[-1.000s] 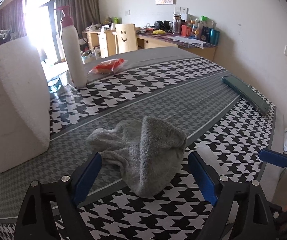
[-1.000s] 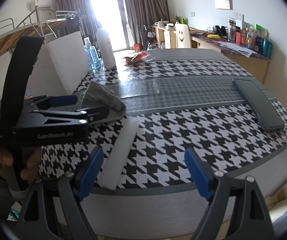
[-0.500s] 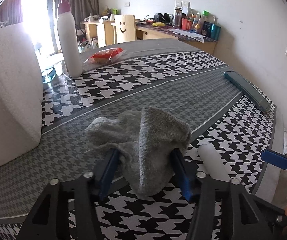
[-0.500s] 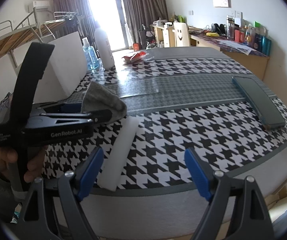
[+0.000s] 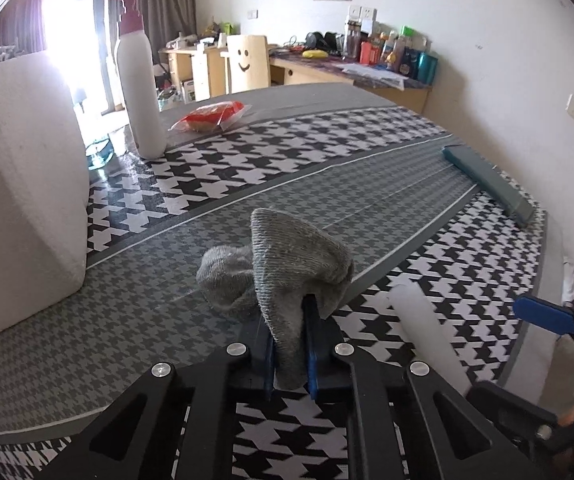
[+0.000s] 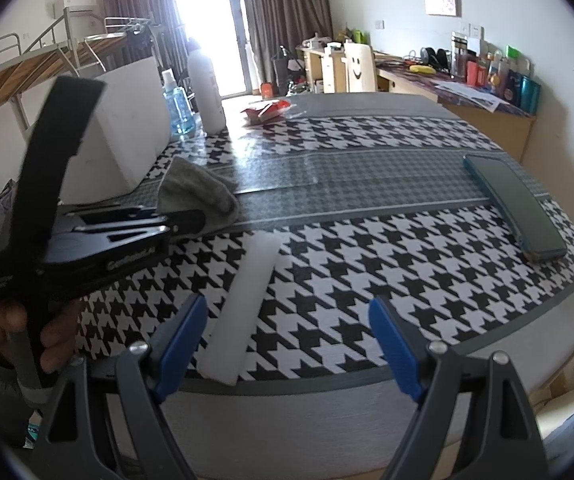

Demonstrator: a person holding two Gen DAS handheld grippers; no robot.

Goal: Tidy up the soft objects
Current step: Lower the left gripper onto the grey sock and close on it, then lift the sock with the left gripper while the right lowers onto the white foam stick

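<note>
A grey sock lies bunched on the houndstooth table. My left gripper is shut on the sock's near end, and the cloth stands up between the blue pads. In the right wrist view the sock shows at the tip of the left gripper. My right gripper is open and empty over the table's front edge. A white foam strip lies just ahead of its left finger and also shows in the left wrist view.
A large white foam block stands at the left. A white pump bottle and a red snack packet sit farther back. A dark green flat case lies at the right. A blue bottle stands behind the block.
My left gripper moved forward around the sock and closed on it, bunching the cloth upward. My right gripper stayed open and nearly still.
</note>
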